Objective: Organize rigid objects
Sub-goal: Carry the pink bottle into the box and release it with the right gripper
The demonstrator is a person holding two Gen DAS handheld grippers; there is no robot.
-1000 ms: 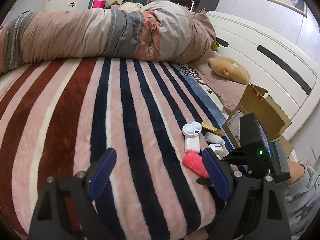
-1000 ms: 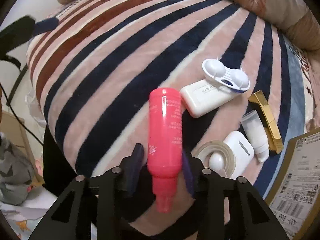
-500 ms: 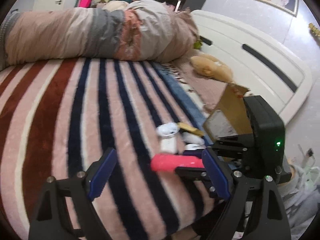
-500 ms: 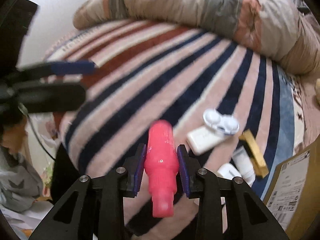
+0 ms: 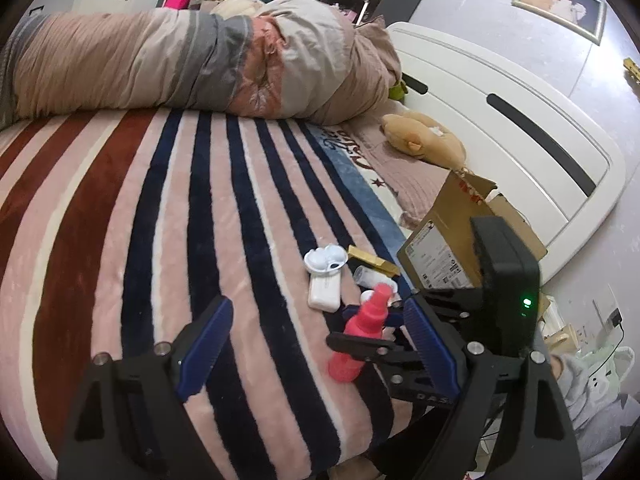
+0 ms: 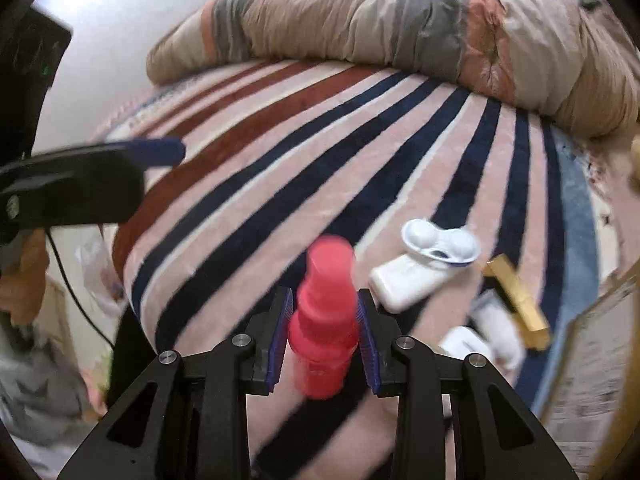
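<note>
Covering nearly the whole bed, the striped fleece blanket [image 5: 168, 216] serves as the work surface, soft and slightly domed, so anything stood on it will likely need a careful, flat set-down. A rolled duvet [image 5: 192, 60] lies along its far edge, well clear of the work. At the right edge an open cardboard box [image 5: 460, 236] stands with its flaps up, plausibly the place where the loose items are meant to end up, though nothing shows that for certain. Just beside it the remaining clutter sits in a tight group: a white rectangular case [image 6: 412, 284] with a white contact lens case [image 6: 440, 242] resting partly on it, a gold clip-like bar [image 6: 516, 306] and some blurred white pieces nearest the box. The left gripper [image 5: 316, 344] hangs over the blanket with its jaws spread wide and nothing between them, seemingly kept free for the next item. The right gripper [image 6: 324, 340] is closed on the pink spray bottle [image 6: 326, 312], clamping its body from both sides, nozzle up in the left view and lifted above the blanket near the group, a grip that should keep it upright.
</note>
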